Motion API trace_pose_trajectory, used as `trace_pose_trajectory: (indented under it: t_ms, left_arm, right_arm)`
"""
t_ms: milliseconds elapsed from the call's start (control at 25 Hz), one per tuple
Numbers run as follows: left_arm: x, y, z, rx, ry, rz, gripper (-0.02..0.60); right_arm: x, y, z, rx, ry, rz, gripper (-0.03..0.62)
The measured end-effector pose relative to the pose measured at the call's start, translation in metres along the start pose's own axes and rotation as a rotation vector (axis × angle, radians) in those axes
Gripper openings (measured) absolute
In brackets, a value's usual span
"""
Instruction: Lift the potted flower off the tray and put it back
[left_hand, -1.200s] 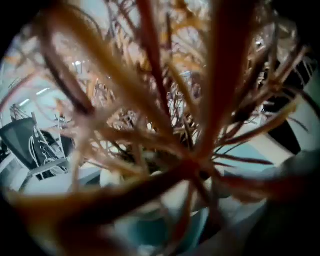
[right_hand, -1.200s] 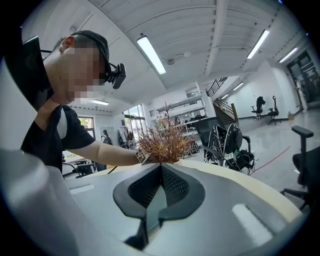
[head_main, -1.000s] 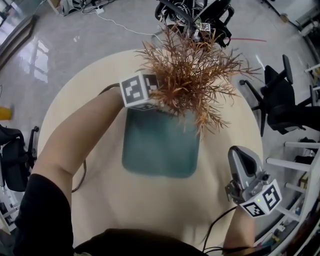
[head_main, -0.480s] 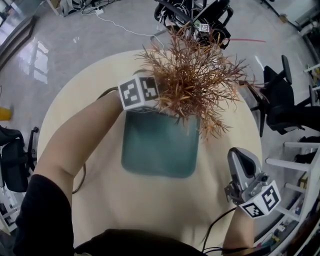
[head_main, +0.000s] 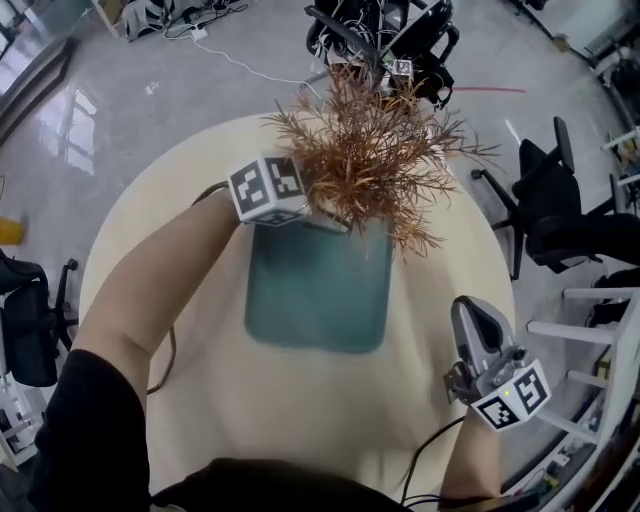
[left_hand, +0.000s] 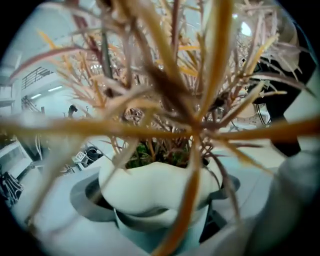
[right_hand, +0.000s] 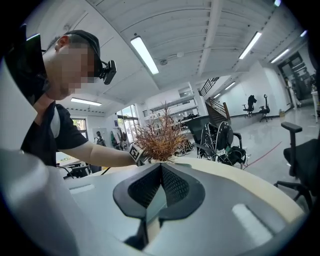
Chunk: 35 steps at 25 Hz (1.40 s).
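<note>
While left tool (head_main: 318, 212) clamps one potted flower (head_main: 375, 160), right tool (head_main: 472, 318) pressed together, empty, one tray (head_main: 315, 300).

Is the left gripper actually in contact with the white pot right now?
Touching. The left gripper view shows the left gripper's dark pads pressed against both sides of the white pot, with no gap on either side.

Round beige table (head_main: 442, 285), teal tray (head_main: 318, 300) on it.
</note>
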<state>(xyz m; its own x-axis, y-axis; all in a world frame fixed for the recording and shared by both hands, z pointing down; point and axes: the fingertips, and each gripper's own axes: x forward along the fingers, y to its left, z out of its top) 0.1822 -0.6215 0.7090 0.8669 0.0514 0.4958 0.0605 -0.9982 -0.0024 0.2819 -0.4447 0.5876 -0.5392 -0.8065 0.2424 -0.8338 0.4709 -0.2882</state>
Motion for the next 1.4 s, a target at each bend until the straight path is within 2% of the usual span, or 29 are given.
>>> trace_pose_trajectory:
  t_ms: [160,640,1120,1400]
  left_arm:
    - [-0.007,0.005,0.000,-0.063,0.023,0.021,0.540]
    - [-0.060,-0.028,0.038,-0.111,-0.022,0.051,0.540]
    - [-0.124,-0.115,0.070,-0.153,-0.021,0.072,0.540]
    - [-0.149,-0.177,0.081,-0.164,-0.043,0.079,0.540]
  right_arm:
    - [-0.002,0.005,0.001,0.013,-0.002,-0.002,0.015]
    - [-0.028,0.045,0.040,-0.004,-0.025,-0.011,0.015]
    - [-0.080,0.106,0.075,-0.018,-0.040,-0.012,0.015]
    - [-0.113,0.141,0.081,-0.026,-0.046,-0.009,0.015]
